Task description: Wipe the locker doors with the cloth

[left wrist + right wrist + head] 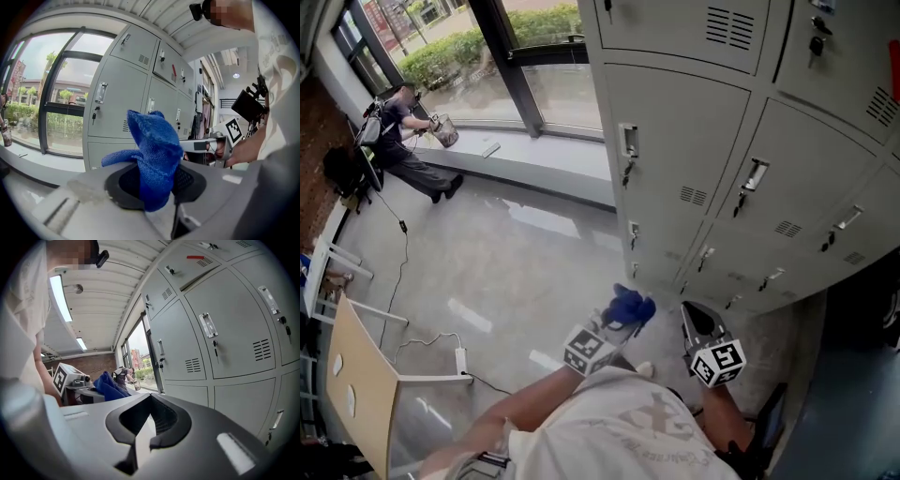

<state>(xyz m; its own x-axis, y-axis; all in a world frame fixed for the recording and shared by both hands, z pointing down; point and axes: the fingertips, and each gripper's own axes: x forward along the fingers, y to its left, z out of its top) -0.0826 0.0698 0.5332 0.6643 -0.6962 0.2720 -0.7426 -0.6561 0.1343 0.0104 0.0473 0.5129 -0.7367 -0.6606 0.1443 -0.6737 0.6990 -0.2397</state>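
Pinching a blue cloth [152, 150] between its jaws, the left gripper [154, 183] points toward the bank of grey lockers [122, 93]. The cloth stands up from the black pads in a crumpled fold, and one loose corner hangs to the left. In the left gripper view the cloth is apart from the locker doors and does not touch them. In the head view the same gripper [623, 319] is low in front of the bottom row of lockers [694, 159], with the cloth [630, 305] at its tip and its marker cube [589, 350] nearer to the person. Just beside it on the right is the right gripper [696, 321]; its jaws [149, 414] are together and nothing is between them. This gripper also faces the lockers [225, 333], and its own view shows the cloth [110, 385] at the left. Each locker door has a handle, a small lock and a vent. The glossy floor [506, 281] reaches to a large window [534, 56], and another person [403, 131] sits at its sill, well apart from the lockers. A white power strip [460, 360] lies on the floor near a light wooden panel [356, 384].
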